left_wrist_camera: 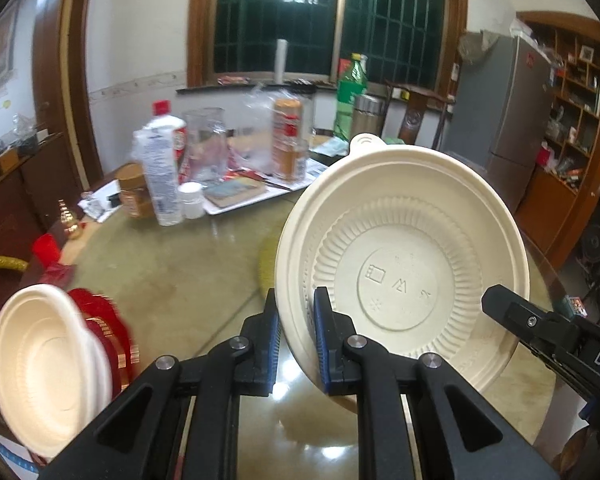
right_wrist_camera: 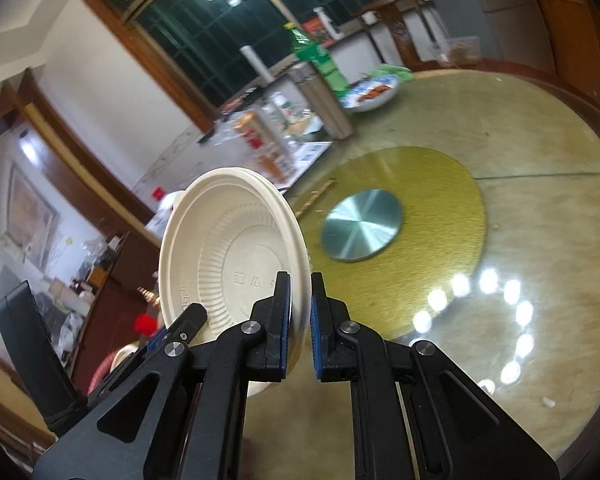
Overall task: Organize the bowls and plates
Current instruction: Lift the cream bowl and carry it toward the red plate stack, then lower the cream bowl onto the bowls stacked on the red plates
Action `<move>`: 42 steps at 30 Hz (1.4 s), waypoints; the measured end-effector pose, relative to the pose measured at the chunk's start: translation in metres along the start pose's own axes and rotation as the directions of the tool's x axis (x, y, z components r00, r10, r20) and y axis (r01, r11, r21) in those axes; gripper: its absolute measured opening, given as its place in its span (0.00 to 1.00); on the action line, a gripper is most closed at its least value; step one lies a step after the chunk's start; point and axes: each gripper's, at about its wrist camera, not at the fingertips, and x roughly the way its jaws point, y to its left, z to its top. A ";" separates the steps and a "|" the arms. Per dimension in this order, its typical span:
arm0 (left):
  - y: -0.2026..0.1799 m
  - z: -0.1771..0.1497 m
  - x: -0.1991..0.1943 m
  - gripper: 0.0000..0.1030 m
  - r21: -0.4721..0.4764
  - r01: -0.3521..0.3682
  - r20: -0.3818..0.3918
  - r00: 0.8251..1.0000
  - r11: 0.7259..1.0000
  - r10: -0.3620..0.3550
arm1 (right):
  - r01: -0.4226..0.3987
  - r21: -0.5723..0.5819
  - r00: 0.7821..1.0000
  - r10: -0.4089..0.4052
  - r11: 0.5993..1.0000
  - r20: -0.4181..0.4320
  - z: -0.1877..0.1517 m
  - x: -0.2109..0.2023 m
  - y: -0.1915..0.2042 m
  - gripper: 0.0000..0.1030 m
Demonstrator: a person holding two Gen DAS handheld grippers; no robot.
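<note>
Your left claw [left_wrist_camera: 296,332] pinches the cream bowl's [left_wrist_camera: 404,264] rim above the tabletop [left_wrist_camera: 172,264]; your right claw [right_wrist_camera: 300,324] clamps its opposite rim.

Cream bowl [left_wrist_camera: 404,264] looks like matt moulded plastic or pulp, fine ribs ringing its base, embossed marks in the middle. The left gripper [left_wrist_camera: 296,344] is matt black plastic with ridged blue pads [left_wrist_camera: 322,340] and bright metal pivot pins. Same build on the right gripper [right_wrist_camera: 300,320]. The table [right_wrist_camera: 540,184] has a glossy, glassy top throwing back lamp spots. At its centre, a brushed metal disc [right_wrist_camera: 362,225] sits on a satin gold turntable [right_wrist_camera: 440,184].
</note>
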 end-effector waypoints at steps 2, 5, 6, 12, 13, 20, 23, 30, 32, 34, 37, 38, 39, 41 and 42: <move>0.015 -0.001 -0.012 0.14 -0.021 -0.009 0.010 1.000 1.000 0.009 | -0.027 -0.023 1.000 0.027 0.999 -0.008 -0.005 -0.001 0.012 0.08; 0.034 -0.003 -0.030 0.14 -0.039 -0.023 0.037 0.999 0.999 0.025 | -0.063 -0.059 0.998 0.061 0.996 -0.023 -0.011 0.000 0.031 0.08; 0.044 -0.004 -0.037 0.14 -0.051 -0.029 0.047 0.998 0.998 0.031 | -0.078 -0.069 0.997 0.075 0.995 -0.032 -0.013 0.001 0.037 0.08; 0.090 -0.009 -0.059 0.14 -0.112 -0.078 0.069 0.994 0.991 0.086 | -0.163 -0.135 0.984 0.150 0.977 -0.099 -0.027 0.016 0.082 0.08; 0.100 -0.010 -0.062 0.14 -0.123 -0.090 0.068 0.993 0.988 0.099 | -0.178 -0.143 0.980 0.163 0.973 -0.114 -0.030 0.020 0.090 0.08; 0.147 -0.027 -0.073 0.15 -0.183 -0.164 0.041 0.984 0.969 0.174 | -0.259 -0.189 0.952 0.217 0.947 -0.218 -0.062 0.043 0.136 0.08; 0.160 -0.032 -0.075 0.15 -0.204 -0.190 0.027 0.980 0.960 0.199 | -0.281 -0.199 0.939 0.226 0.939 -0.260 -0.074 0.054 0.151 0.08; 0.177 -0.043 -0.078 0.15 -0.221 -0.230 -0.003 0.972 0.948 0.235 | -0.304 -0.217 0.918 0.225 0.928 -0.327 -0.094 0.068 0.171 0.08; 0.181 -0.046 -0.078 0.15 -0.226 -0.237 -0.011 0.971 0.945 0.241 | -0.306 -0.221 0.914 0.221 0.926 -0.340 -0.098 0.070 0.174 0.08; 0.184 -0.048 -0.079 0.15 -0.231 -0.242 -0.016 0.969 0.942 0.245 | -0.307 -0.225 0.910 0.216 0.925 -0.355 -0.102 0.074 0.177 0.09; 0.189 -0.049 -0.079 0.15 -0.237 -0.246 -0.024 0.969 0.940 0.247 | -0.310 -0.230 0.905 0.212 0.923 -0.368 -0.106 0.075 0.181 0.08; 0.190 -0.050 -0.079 0.15 -0.237 -0.249 -0.025 0.968 0.939 0.250 | -0.310 -0.233 0.905 0.210 0.922 -0.370 -0.107 0.076 0.182 0.09; 0.190 -0.050 -0.079 0.15 -0.236 -0.251 -0.026 0.967 0.939 0.252 | -0.310 -0.235 0.904 0.209 0.921 -0.373 -0.108 0.076 0.183 0.09; 0.193 -0.051 -0.078 0.15 -0.241 -0.251 -0.031 0.967 0.938 0.251 | -0.311 -0.238 0.902 0.207 0.920 -0.378 -0.110 0.076 0.185 0.08; 0.194 -0.052 -0.079 0.15 -0.242 -0.253 -0.033 0.967 0.937 0.252 | -0.310 -0.240 0.901 0.205 0.920 -0.381 -0.110 0.077 0.186 0.08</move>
